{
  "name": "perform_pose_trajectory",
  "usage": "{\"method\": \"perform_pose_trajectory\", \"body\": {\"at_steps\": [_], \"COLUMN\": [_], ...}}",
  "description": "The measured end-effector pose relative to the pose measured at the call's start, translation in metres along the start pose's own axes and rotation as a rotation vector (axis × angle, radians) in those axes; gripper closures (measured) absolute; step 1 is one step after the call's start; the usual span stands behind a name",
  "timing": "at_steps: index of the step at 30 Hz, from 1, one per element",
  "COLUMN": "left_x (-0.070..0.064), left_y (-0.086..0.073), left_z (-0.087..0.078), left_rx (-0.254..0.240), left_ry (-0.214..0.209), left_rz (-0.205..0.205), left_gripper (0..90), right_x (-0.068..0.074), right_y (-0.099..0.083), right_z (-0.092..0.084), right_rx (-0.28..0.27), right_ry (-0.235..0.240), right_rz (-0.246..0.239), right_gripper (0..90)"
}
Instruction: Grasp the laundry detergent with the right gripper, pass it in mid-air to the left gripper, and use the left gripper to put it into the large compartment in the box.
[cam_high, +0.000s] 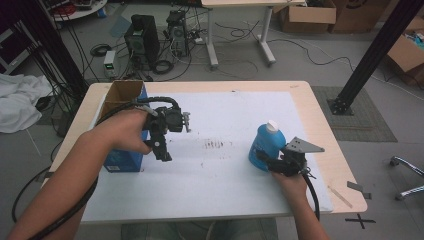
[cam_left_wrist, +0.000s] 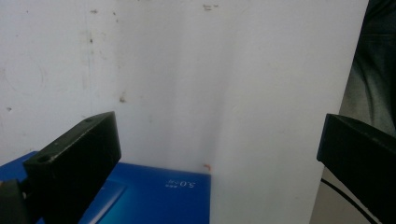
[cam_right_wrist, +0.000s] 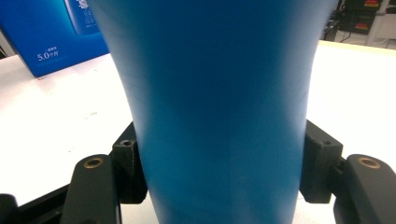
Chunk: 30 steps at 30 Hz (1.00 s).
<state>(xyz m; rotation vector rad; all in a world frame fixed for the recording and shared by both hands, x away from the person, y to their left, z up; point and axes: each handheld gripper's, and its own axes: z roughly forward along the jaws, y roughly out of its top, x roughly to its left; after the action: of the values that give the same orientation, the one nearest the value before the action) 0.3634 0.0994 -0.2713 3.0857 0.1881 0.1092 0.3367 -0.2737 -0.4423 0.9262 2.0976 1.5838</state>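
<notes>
— Right gripper (cam_high: 268, 162) first: what has it got?

— Its jaws are pressed against both sides of a blue bottle (cam_high: 266, 146), low on the body. In the right gripper view the bottle (cam_right_wrist: 219, 107) stands between the two black jaws, touching each. The bottle is upright, white cap on top, at the right of the white mat (cam_high: 225, 190), on the near side. The person's right hand (cam_high: 291, 181) comes in from the near edge behind it.

— And the left gripper (cam_high: 164, 146)?

— Held above the mat at the left, pointing downward and toward the near side, jaws spread wide with nothing between them. In the left gripper view its two jaws stand far apart at the frame's edges, with bare, faintly stained mat (cam_left_wrist: 196, 84) between.

— What sits near it?

— A blue carton (cam_high: 126, 161), open at the top with brown flaps, on the left side of the table (cam_high: 320, 120), just beside the left hand (cam_high: 131, 131). A corner of that carton (cam_left_wrist: 154, 196) shows under the left gripper's jaws; whether they touch, I cannot tell. It also appears far off to the left in the right gripper view (cam_right_wrist: 51, 37).

— Anything else on the mat?

— A dark smudge (cam_high: 214, 144) near its middle, between the two grippers.
</notes>
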Motion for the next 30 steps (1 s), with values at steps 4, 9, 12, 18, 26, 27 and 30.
{"method": "perform_pose_trajectory", "body": {"at_steps": [4,9,12,18,26,27,30], "left_x": [0.0,-0.001,-0.001,-0.002,-0.003,-0.003,-0.003], "left_y": [0.0,0.0,0.001,0.003,0.006,0.006,0.006], "left_z": [0.0,0.001,0.002,0.001,0.0,0.0,-0.001], "left_rx": [-0.002,-0.005,0.001,-0.003,-0.003,-0.006,-0.005], "left_ry": [0.0,-0.008,-0.01,-0.008,-0.007,-0.008,-0.004], "left_rz": [-0.001,0.002,0.004,0.008,0.015,0.015,0.019], "left_gripper": [0.1,0.1,0.1,0.1,0.1,0.1,0.1], "right_x": [0.001,0.001,0.002,0.005,0.01,0.01,0.012], "right_y": [0.0,0.0,0.0,0.001,0.008,0.009,0.014], "right_z": [0.0,-0.001,-0.001,-0.001,0.0,0.0,-0.004], "right_rx": [-0.001,-0.002,-0.004,-0.001,0.041,0.039,0.039], "right_ry": [0.002,0.011,0.003,-0.017,-0.043,-0.04,-0.014], "right_rz": [-0.005,-0.009,-0.022,-0.026,-0.055,-0.058,-0.063], "right_gripper": [36.2,39.9,40.8,42.8,44.5,44.8,45.4]}}
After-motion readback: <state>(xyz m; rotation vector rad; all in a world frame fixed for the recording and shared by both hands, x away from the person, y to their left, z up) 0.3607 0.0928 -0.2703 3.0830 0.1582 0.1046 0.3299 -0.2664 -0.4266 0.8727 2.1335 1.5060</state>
